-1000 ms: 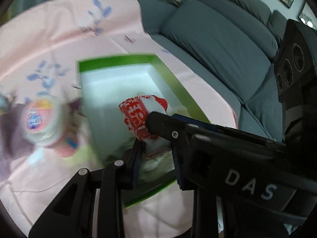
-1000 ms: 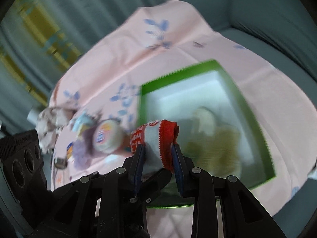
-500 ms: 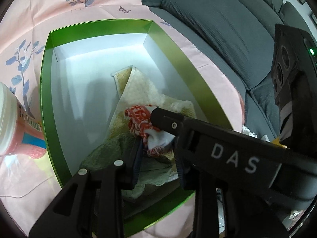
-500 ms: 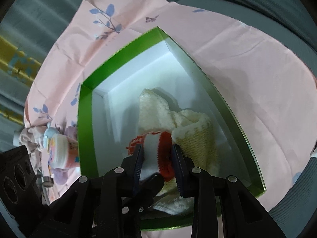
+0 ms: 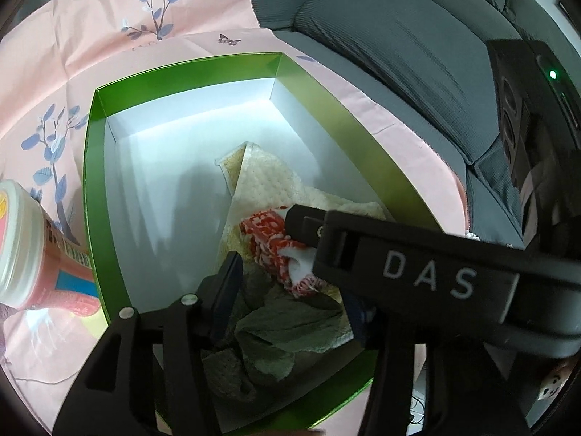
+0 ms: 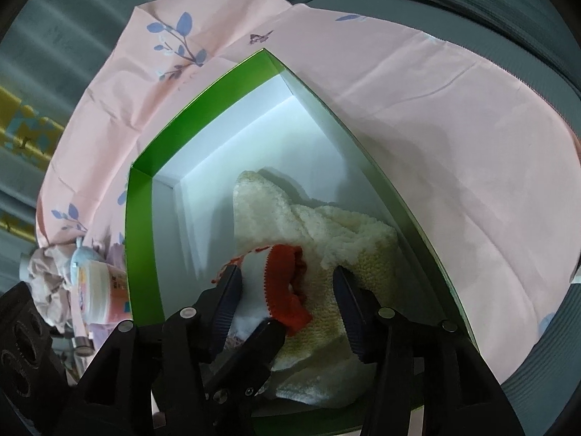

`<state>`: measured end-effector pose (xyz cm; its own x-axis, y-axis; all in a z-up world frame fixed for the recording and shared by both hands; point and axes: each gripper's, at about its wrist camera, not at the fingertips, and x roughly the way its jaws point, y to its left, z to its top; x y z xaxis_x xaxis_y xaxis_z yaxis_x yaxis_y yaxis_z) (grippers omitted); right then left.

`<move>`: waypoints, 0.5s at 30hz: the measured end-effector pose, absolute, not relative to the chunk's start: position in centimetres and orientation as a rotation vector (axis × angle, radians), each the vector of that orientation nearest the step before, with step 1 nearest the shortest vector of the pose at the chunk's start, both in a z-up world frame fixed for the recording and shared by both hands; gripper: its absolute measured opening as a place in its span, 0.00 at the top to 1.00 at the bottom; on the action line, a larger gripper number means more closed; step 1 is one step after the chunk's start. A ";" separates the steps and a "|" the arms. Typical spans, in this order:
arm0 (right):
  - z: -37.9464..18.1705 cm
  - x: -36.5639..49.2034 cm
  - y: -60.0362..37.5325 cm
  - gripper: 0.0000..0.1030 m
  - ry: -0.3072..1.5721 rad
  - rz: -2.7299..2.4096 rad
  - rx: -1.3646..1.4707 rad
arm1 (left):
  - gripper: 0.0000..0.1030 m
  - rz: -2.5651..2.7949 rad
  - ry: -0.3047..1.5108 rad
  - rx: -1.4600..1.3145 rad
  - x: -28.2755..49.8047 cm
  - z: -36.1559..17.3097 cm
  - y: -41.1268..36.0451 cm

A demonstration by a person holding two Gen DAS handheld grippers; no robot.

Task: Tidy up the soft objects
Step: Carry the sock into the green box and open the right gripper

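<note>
Both the left gripper (image 5: 290, 283) and the right gripper (image 6: 287, 290) are opening, their pads apart from the red-and-white sock (image 6: 283, 283) between them. The sock lies on a cream towel (image 6: 326, 225) inside the green box (image 5: 90, 189).

The right gripper (image 5: 301, 225) hides part of the red-and-white sock (image 5: 276, 250).

left hand-held gripper (image 5: 290, 287): angled steeply down, jaws opening, pads apart.
right hand-held gripper (image 6: 287, 290): angled steeply down, jaws opening, crossing the left one.
</note>
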<state>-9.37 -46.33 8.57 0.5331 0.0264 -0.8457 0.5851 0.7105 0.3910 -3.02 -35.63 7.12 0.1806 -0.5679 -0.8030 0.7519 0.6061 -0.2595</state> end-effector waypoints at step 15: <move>7.9 -7.8 -46.3 0.45 0.970 -0.228 0.686 | 0.54 -0.822 1.043 0.174 -3.3 6.6 -35.1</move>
<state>-7.83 -46.29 7.94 0.5611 0.1176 -0.8193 0.4702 0.7693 0.4325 -3.27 -35.11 6.56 0.2425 -0.5190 -0.8197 0.6752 0.6970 -0.2415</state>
